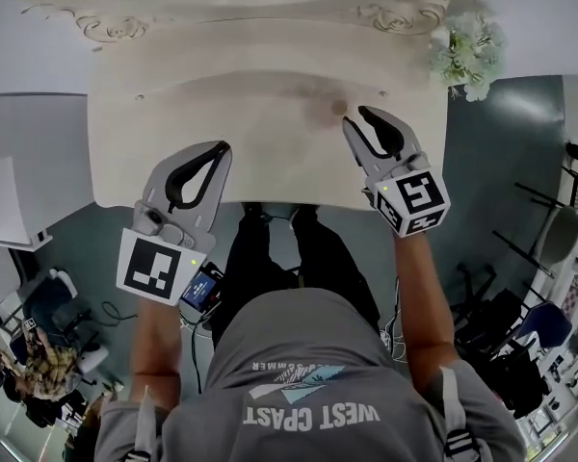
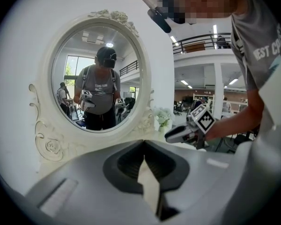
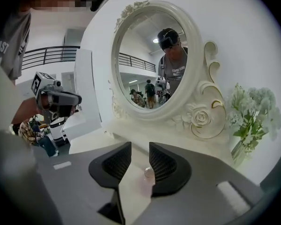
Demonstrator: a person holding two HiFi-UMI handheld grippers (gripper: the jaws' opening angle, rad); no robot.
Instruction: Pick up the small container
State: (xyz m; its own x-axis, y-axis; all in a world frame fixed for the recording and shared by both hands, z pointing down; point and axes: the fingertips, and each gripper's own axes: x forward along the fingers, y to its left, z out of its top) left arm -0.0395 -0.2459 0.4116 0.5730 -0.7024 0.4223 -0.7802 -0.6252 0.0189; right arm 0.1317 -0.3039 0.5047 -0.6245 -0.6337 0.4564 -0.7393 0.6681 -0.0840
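- A person stands at a white dressing table [image 1: 222,94] with a hand-held gripper in each hand, facing an oval mirror [image 3: 150,64] in a carved frame.
- The small container [image 3: 149,172] sits on the tabletop in front of the mirror, towards the side where a spray of pale flowers [image 3: 253,111] stands.
- In the head view it is only a small brownish spot [image 1: 339,108].
- The right gripper [image 3: 140,146] is lowered over that spot with its jaws apart at a middling width.
- The container lies between the ribbed pads, just beside the pad on the flower side. I cannot tell whether it touches that pad, and nothing is squeezed.
- The left gripper [image 2: 143,144] hovers in front of the mirror's other side, well apart from the container. Its jaw tips meet and nothing is between them.
- The container looks tiny, rounded and glossy, perhaps clear glass or plastic.
- It is likely very light, stiff and slippery, so it may roll or pop out under a hard pinch.
- The best hold is probably across its widest part, low down and centred on the pads, closing gently.
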